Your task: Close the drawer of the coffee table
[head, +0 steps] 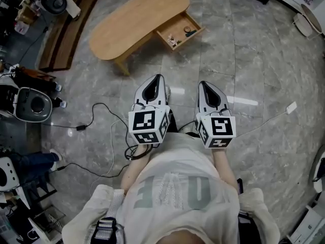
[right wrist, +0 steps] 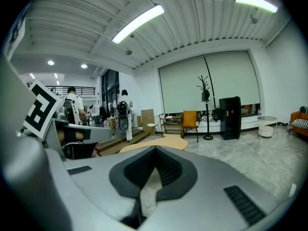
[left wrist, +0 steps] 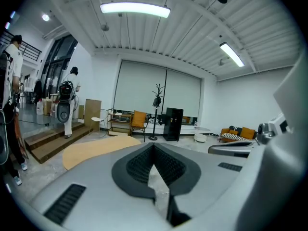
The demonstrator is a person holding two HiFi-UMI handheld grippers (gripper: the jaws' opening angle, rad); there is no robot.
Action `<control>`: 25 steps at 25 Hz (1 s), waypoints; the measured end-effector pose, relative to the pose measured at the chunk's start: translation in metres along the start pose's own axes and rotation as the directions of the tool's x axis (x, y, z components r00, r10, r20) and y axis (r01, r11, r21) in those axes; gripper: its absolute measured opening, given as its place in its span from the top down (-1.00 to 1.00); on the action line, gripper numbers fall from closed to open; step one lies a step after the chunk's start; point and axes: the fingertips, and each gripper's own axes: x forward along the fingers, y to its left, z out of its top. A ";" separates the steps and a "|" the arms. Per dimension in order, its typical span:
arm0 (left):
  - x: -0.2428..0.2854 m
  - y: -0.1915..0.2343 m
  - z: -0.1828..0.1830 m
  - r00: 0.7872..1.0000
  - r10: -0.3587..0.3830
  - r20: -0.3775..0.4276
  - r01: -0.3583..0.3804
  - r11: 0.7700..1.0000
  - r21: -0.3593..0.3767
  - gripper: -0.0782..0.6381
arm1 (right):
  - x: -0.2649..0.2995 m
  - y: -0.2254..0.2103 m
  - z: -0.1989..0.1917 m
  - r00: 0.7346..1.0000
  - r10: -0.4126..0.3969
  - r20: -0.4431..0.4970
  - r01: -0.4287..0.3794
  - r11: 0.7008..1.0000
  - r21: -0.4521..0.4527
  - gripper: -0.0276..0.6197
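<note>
Coffee table [head: 133, 24]: upper centre of head view. Drawer [head: 171, 31]: pulled out at its right, small items inside. Left gripper [head: 158, 77], right gripper [head: 202, 84]: both clenched, empty, side by side, well apart from the drawer, likely closed ready for pushing.

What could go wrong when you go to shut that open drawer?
The black cable loops over the floor on the way to the coffee table, so a foot might catch on it. The drawer holds small things; a hard shove could rattle or jam them.
</note>
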 end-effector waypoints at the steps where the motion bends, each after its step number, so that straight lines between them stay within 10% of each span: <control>1: 0.005 0.000 0.000 1.000 0.003 0.007 -0.003 1.000 0.004 0.76 | 0.003 -0.003 -0.003 1.000 0.003 -0.001 -0.003 1.000 0.000 0.90; 13: 0.121 0.050 0.015 0.999 -0.006 0.037 0.007 1.000 -0.026 0.76 | 0.100 -0.051 0.007 0.999 -0.049 -0.010 0.049 0.999 0.010 0.90; 25: 0.314 0.144 0.130 0.991 -0.113 0.069 0.112 0.993 0.026 0.76 | 0.308 -0.081 0.130 0.991 -0.133 0.013 0.134 0.990 -0.033 0.90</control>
